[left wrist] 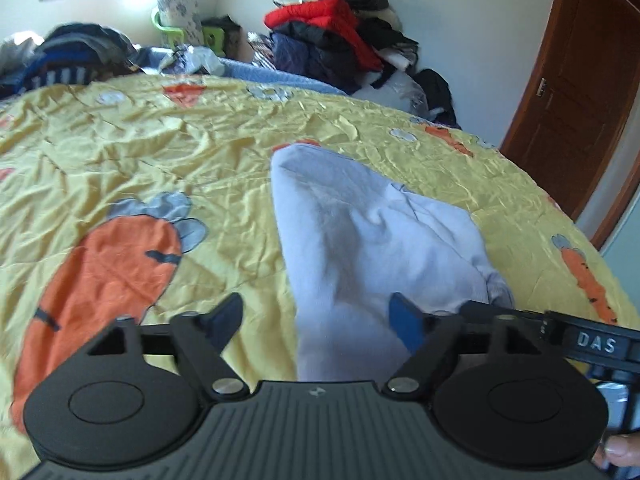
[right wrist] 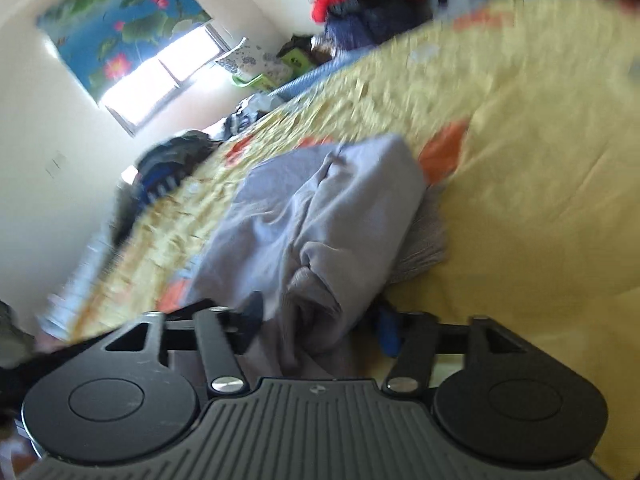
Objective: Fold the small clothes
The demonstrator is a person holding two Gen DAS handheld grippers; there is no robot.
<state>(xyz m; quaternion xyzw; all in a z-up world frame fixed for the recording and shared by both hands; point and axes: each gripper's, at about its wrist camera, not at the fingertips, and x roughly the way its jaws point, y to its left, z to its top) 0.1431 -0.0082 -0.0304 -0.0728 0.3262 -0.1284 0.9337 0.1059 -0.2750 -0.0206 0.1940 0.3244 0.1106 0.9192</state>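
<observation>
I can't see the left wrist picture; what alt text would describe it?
A pale grey garment lies on a yellow carrot-print bedspread, with the left gripper open around its near end. Piled clothes and a wooden door stand behind.

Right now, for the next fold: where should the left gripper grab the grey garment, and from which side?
Take the grey garment at its near edge, coming in low from the near side of the yellow bedspread. That edge already lies between the left gripper's open jaws. The far end lies flat, offering no raised lip. The right gripper straddles bunched, ribbed cloth at the near end; grip unconfirmed, view blurred.
</observation>
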